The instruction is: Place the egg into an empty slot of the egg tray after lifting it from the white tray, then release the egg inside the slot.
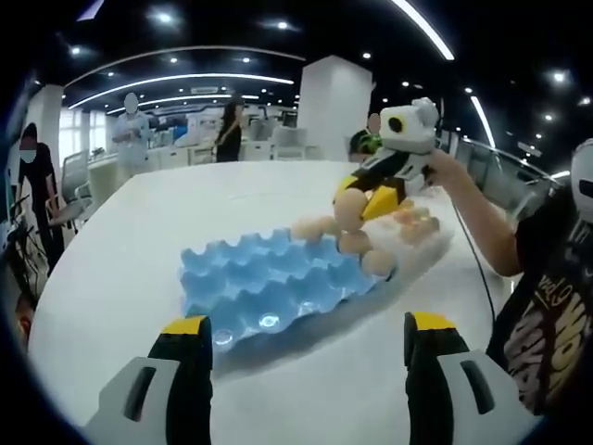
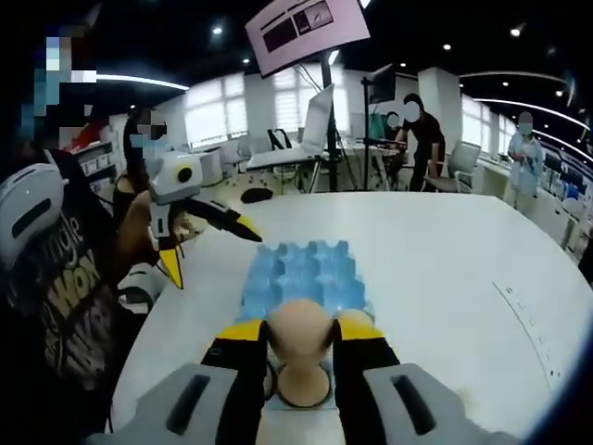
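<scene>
A blue egg tray [image 1: 264,283] lies on the white table, with up to three eggs [image 1: 352,243] along its far right edge. Above that edge hangs a pale egg [image 1: 349,209], and my right gripper [image 1: 359,199] is shut on it. In the right gripper view the held egg [image 2: 299,338] sits between the yellow-tipped jaws of my right gripper [image 2: 299,326], over the near end of the blue tray [image 2: 301,269]; another egg [image 2: 301,382] lies just below it. My left gripper [image 1: 306,326] stands open and holds nothing, short of the blue tray. It also enters as the left gripper [image 2: 215,258] from the left.
A pale tray [image 1: 434,243] holding several eggs [image 1: 414,221] sits just beyond the blue tray. The person's arm [image 1: 477,218] and dark printed shirt [image 1: 547,324] are at the right. People, chairs and desks stand past the table's far edge [image 1: 232,169].
</scene>
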`<state>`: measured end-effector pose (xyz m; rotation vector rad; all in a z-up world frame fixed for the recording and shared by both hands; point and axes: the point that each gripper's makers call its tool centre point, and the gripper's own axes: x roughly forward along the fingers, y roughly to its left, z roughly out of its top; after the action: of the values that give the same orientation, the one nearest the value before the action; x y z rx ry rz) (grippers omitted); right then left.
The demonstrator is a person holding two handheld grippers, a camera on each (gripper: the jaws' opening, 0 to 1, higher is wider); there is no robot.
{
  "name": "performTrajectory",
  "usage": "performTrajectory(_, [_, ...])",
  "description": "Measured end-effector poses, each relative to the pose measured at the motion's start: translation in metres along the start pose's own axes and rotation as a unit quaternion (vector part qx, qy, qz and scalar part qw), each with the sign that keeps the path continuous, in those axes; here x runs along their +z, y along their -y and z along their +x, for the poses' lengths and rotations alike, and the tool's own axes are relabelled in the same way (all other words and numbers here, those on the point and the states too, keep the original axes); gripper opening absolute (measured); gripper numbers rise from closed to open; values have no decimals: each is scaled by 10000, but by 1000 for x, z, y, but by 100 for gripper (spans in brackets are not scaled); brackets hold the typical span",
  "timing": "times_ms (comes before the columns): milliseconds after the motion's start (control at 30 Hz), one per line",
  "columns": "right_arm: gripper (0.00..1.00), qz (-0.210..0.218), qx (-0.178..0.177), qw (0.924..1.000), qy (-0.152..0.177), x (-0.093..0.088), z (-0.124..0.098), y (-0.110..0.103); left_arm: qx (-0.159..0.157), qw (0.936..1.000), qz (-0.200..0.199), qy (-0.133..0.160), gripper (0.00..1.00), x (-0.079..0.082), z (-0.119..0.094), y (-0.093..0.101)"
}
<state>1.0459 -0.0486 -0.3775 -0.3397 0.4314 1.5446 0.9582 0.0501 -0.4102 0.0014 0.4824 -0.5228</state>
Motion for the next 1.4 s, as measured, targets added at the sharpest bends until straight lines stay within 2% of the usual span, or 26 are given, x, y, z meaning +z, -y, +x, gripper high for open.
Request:
performTrajectory(533, [29,-63,202,9996,-192,-5,27,-12,-16,10000,13,12,87,0,-2,2])
performTrajectory(1400, [29,-119,60,9973,-729,-31,46,-9,-14,10000,-23,27,86,-3,-4,1])
